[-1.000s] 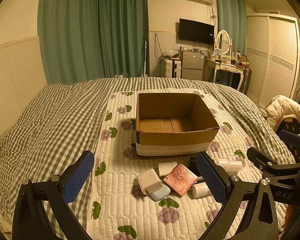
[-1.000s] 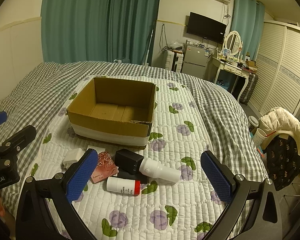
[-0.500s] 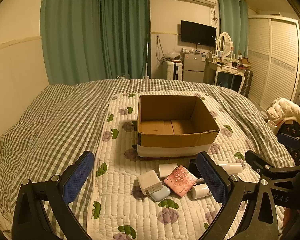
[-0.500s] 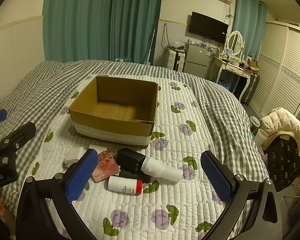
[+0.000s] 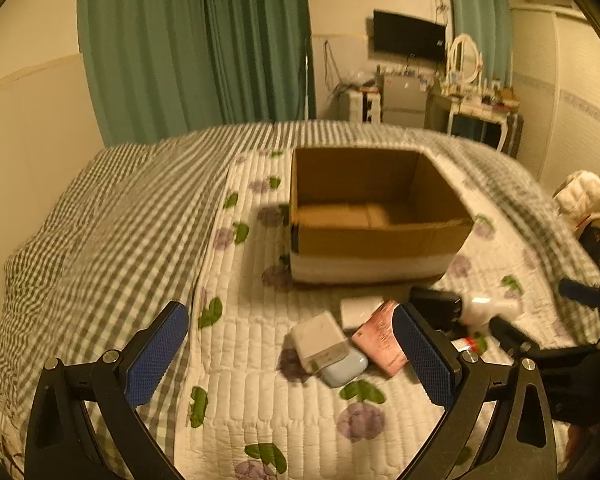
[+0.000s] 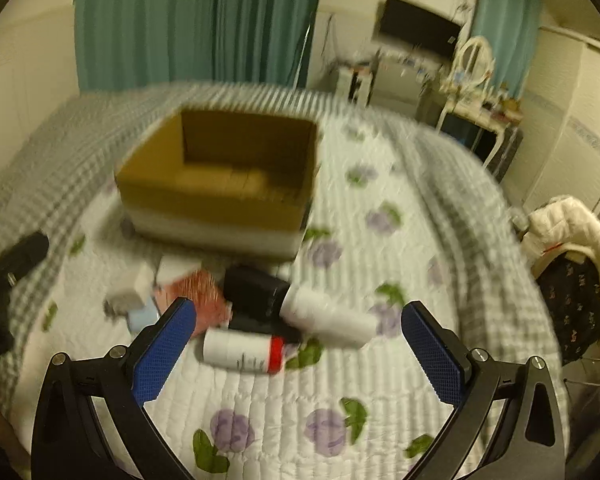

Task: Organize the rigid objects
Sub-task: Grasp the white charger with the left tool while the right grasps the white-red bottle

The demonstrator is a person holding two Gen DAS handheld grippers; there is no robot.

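Both views are now blurred by motion and the small items loom larger than a second ago, so an approach to the first pick is judged to be under way. The left gripper [image 5: 290, 350] and right gripper [image 6: 298, 346] are held wide open and empty above the quilt [image 5: 260, 412]. The box [image 5: 374, 216] is seen empty as before; the charger [image 5: 320, 340], pink case [image 5: 378, 338] and bottle [image 6: 240, 350] are left clustered just before it.
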